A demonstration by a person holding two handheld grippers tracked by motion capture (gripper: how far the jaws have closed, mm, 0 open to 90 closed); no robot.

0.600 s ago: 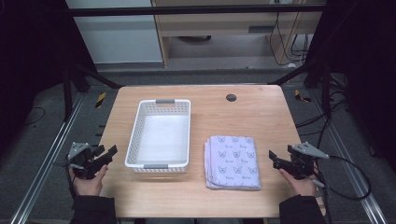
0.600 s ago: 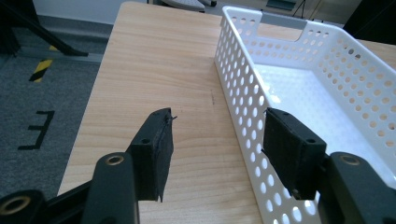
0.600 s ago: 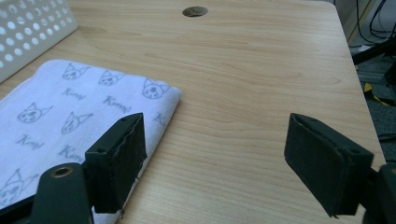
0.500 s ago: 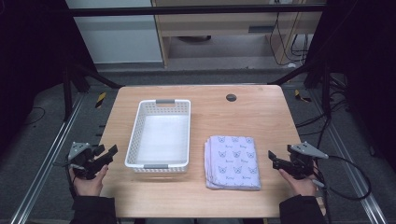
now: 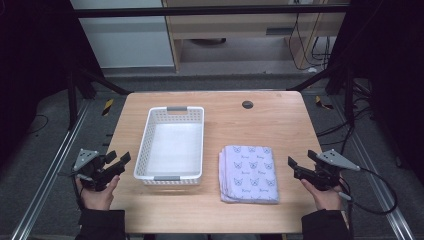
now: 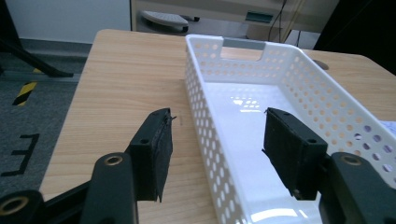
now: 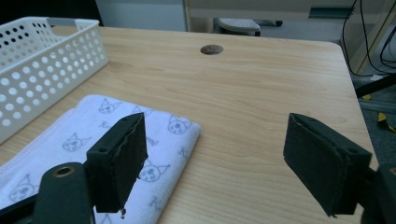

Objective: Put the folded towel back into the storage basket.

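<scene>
Light wood forms the table (image 5: 220,107), the largest item on record. On it stands a white perforated basket (image 5: 172,145), empty, lying left of centre with its long side running away from the person. Just beside it to the right, apart from its wall, lies a folded cloth (image 5: 248,172), pale lilac with a printed cat-face pattern, stacked in several layers and square to the table edge. A small dark grommet (image 5: 247,104) sits in the tabletop behind the cloth.

Judgement on the step in hand: the work appears to be lifting the cloth into the basket. To do it well, the right gripper (image 5: 299,169) should come in low at the cloth's near right edge, take all layers in one bite so the fold does not spill open, and clear the basket rim before lowering. The left gripper (image 5: 119,164) is well placed to steady the basket's near left corner, since a light plastic basket may slide if nudged.

State of the claws: the right gripper's jaws stand wide apart with nothing between them; in the right gripper view its left pad (image 7: 125,156) hangs over the cloth's corner without pressing on it. The left gripper's jaws are likewise parted and empty, straddling the basket's left wall in the left gripper view, touching nothing.
</scene>
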